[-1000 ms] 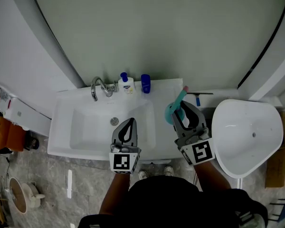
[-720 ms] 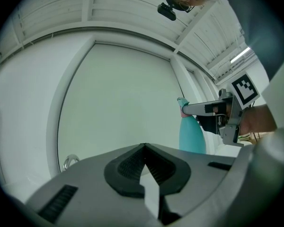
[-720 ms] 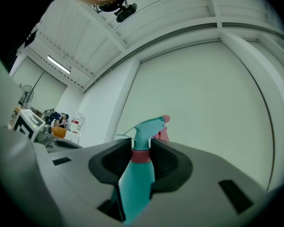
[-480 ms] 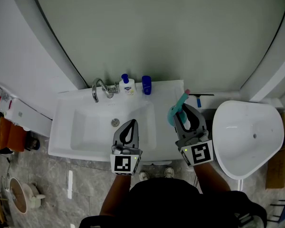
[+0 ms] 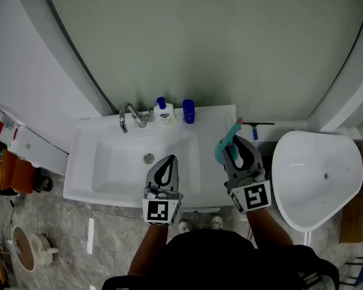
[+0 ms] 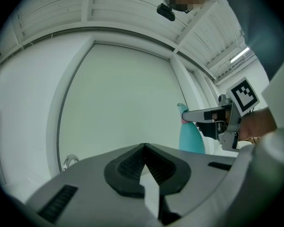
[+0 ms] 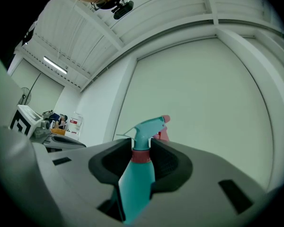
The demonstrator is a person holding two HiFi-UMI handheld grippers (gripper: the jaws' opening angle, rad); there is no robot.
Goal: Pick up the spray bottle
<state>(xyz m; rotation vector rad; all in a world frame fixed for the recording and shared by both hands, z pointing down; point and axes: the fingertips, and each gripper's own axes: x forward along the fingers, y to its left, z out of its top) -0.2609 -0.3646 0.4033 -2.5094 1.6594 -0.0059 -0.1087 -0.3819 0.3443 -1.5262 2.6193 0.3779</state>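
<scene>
Pale green wall panel [image 5: 199, 41] is filling the back of the head view. Below it the white sink [image 5: 91, 174] is lying in front of me, with a white bowl [image 5: 317, 180] just to its right. My left gripper [image 5: 168, 161] is hovering over the sink's front half with its jaws pressed together and nothing between them. It is lying well apart from the task's thing, so the right side is doing the work. My right gripper [image 5: 235, 144] is sitting over the sink's right-hand ledge and clamping narrow on the teal spray bottle [image 5: 225, 147]. In the right gripper view the pads are pinching the neck at the red collar, just under the trigger head. The bottle's long axis is running roughly upright, crossing the jaws, with the body hanging below them and the nozzle pointing away from me. I am judging the grasp made. The lift is calling for a straight pull upward along that axis. I cannot tell whether the base is touching the ledge. The faucet [image 5: 128, 115], soap bottle [image 5: 163, 111] and blue cup [image 5: 188, 110] are standing along the back rim, apart from both grippers.
</scene>
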